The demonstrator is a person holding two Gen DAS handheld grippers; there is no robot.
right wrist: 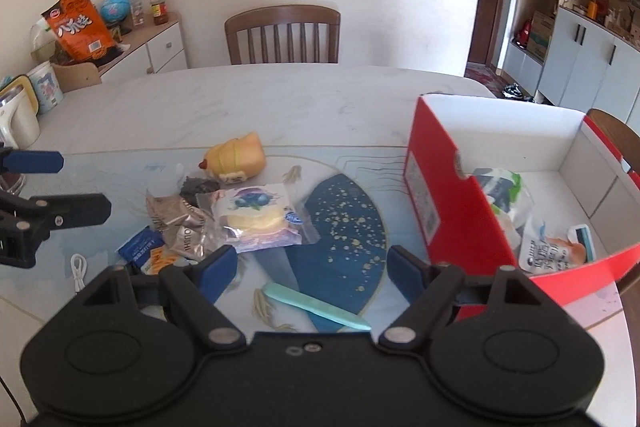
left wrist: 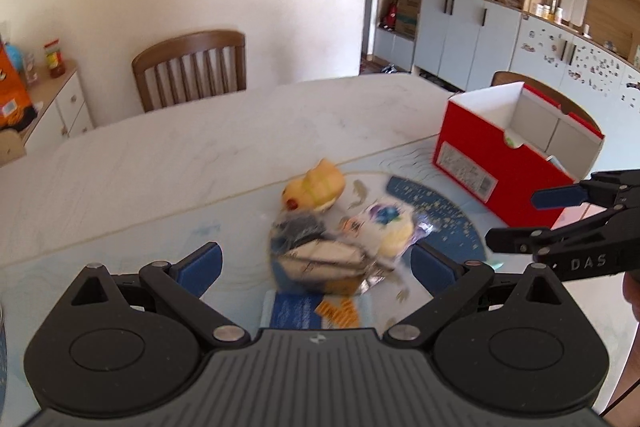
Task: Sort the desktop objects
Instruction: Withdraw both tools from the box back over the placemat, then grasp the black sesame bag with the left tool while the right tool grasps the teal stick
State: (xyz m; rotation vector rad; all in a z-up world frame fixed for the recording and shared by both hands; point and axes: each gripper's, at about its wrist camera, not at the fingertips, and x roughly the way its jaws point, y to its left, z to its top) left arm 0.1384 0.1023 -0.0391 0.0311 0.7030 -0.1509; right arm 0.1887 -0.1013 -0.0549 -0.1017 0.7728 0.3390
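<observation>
A heap of snack packets lies on the patterned mat point(right wrist: 348, 219): a blueberry cake packet point(right wrist: 256, 217), a silver-brown packet point(right wrist: 184, 227) and a blue packet point(right wrist: 140, 247). Behind them sits a yellow toy point(right wrist: 236, 159). A teal stick point(right wrist: 316, 307) lies nearest to me. The red box point(right wrist: 440, 195) stands open at the right with several packets point(right wrist: 548, 251) inside. My right gripper point(right wrist: 312, 273) is open above the mat, with nothing between its fingers. My left gripper point(left wrist: 318, 267) is open over the blurred heap point(left wrist: 320, 255); no pad presses on anything. The toy point(left wrist: 316, 189) and box point(left wrist: 500, 155) lie beyond.
A white cable point(right wrist: 79, 273) lies at the mat's left. A wooden chair point(right wrist: 282, 33) stands at the table's far side. At the far left are a cabinet with an orange bag point(right wrist: 76, 27) and a kettle point(right wrist: 16, 119). Shelving fills the right wall.
</observation>
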